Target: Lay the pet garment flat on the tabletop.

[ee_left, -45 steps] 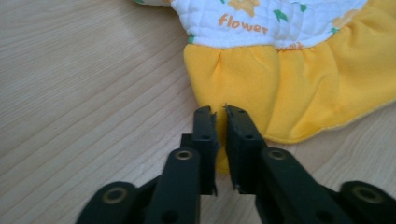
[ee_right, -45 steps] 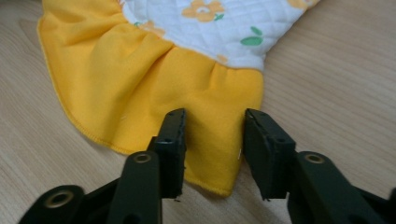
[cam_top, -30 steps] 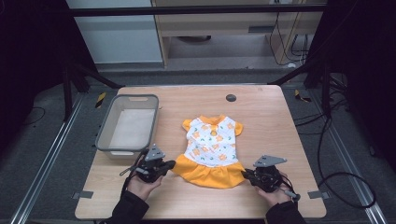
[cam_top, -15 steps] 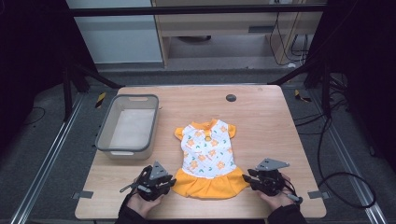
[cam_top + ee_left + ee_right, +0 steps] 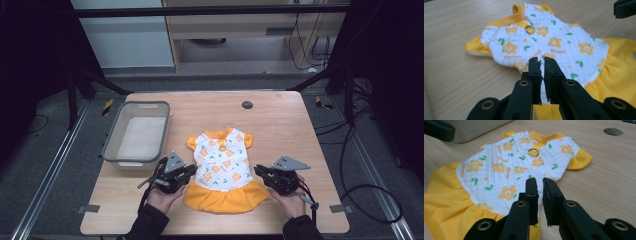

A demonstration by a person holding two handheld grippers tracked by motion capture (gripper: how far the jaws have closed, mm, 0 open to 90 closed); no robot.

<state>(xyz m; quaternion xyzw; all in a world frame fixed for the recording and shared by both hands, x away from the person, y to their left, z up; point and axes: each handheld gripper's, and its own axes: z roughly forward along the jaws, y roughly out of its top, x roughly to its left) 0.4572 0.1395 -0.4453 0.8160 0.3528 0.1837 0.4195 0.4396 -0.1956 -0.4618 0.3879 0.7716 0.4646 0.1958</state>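
Observation:
A small dress [image 5: 222, 167] lies flat on the wooden table, with a white quilted top printed with orange flowers and a yellow skirt toward the near edge. My left gripper [image 5: 191, 171] is at its left waist edge. In the left gripper view the gripper [image 5: 542, 61] is shut on the dress [image 5: 544, 42], with white cloth pinched between the jaws. My right gripper [image 5: 258, 172] is at the right waist edge. In the right gripper view it [image 5: 539, 182] is pinching the hem of the dress [image 5: 506, 170]. A metal ring [image 5: 534, 151] sits near the collar.
A grey plastic bin [image 5: 111, 145] stands at the table's left, just beyond my left gripper. A dark round cap [image 5: 247, 105] is set in the tabletop at the back. Bare wood lies to the right of the dress and behind it.
Both grippers have drawn back toward the near edge, dragging the dress with them. Most of that travel came early; in the last half second little has shifted.

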